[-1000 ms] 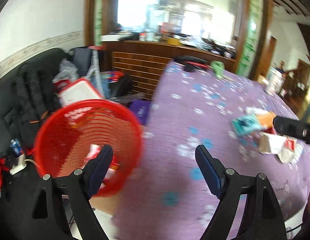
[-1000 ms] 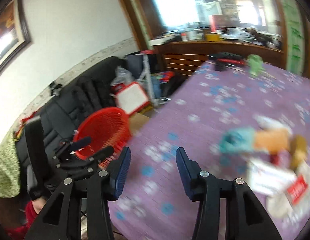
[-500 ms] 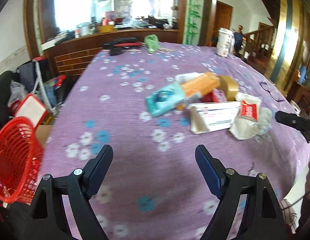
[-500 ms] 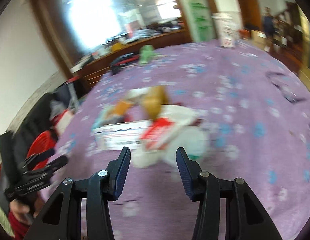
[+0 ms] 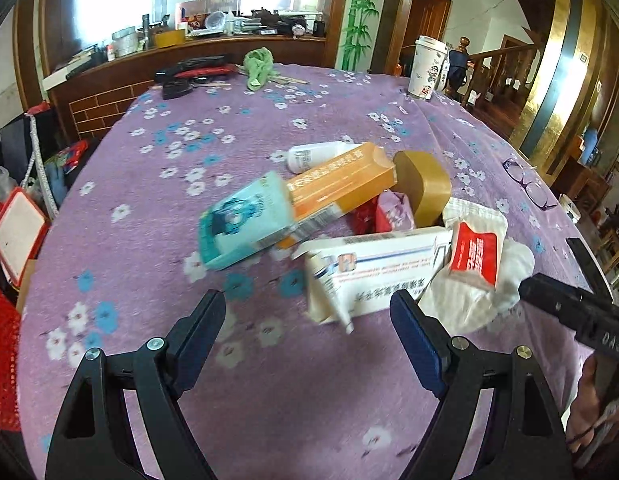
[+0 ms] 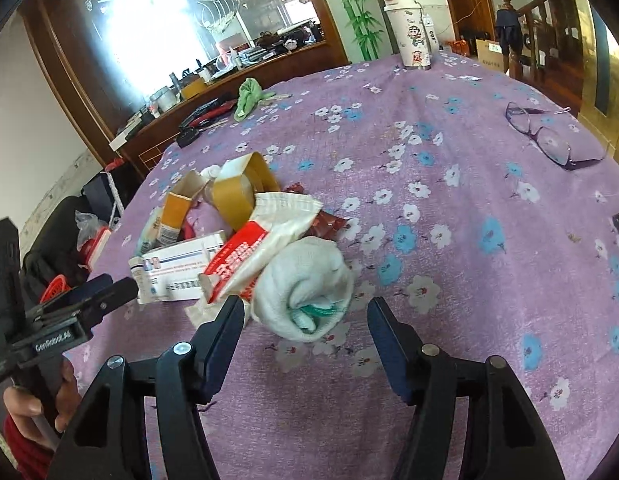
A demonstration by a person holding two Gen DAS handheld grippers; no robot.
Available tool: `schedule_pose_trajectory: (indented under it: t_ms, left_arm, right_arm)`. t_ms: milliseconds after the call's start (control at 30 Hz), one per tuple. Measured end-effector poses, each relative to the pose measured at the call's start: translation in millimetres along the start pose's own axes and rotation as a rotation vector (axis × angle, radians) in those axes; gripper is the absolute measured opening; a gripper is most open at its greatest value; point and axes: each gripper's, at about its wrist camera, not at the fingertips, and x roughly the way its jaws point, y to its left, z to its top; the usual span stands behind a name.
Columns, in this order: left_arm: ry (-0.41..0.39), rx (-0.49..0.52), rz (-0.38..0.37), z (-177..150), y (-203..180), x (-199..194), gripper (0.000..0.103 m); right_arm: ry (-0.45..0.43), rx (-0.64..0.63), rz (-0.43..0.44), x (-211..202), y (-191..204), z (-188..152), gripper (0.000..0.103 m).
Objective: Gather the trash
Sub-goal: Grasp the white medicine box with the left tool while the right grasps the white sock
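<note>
Purple flowered cloth (image 5: 157, 240) covers the big table, and the trash sits heaped near its middle. Left of the heap a red mesh basket (image 5: 3, 360) stands off the table edge. The left gripper (image 5: 307, 314) hangs wide open and empty just short of the teal box (image 5: 245, 220) and white carton (image 5: 373, 276). The right gripper (image 6: 305, 312), jaws just spreading, flanks a rolled white cloth (image 6: 305, 284) without pinching it. Right of the heap lie purple-framed glasses (image 6: 549, 136).
</note>
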Motion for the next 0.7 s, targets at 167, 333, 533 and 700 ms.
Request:
schedule_pose_trajectory:
  t_ms: [167, 333, 533, 700]
  left_arm:
    - [0.019, 0.014, 0.001, 8.3, -12.2, 22.1, 0.050]
    - [0.029, -0.016, -0.033, 9.0, -12.6, 35.0, 0.021]
    - [0.010, -0.033, -0.031, 1.9, -6.1, 27.2, 0.008]
    - [0.005, -0.061, -0.047, -6.3, 7.5, 14.5, 0.007]
  right_arm:
    - [0.002, 0.002, 0.003, 2.8, -1.5, 3.0, 0.068]
    - [0.010, 0.007, 0.013, 11.6, 0.9, 8.9, 0.068]
    - [0.051, 0.029, 0.016, 30.7, 0.8, 10.6, 0.068]
    - [0.045, 0.057, 0.056, 28.2, -3.4, 6.3, 0.037]
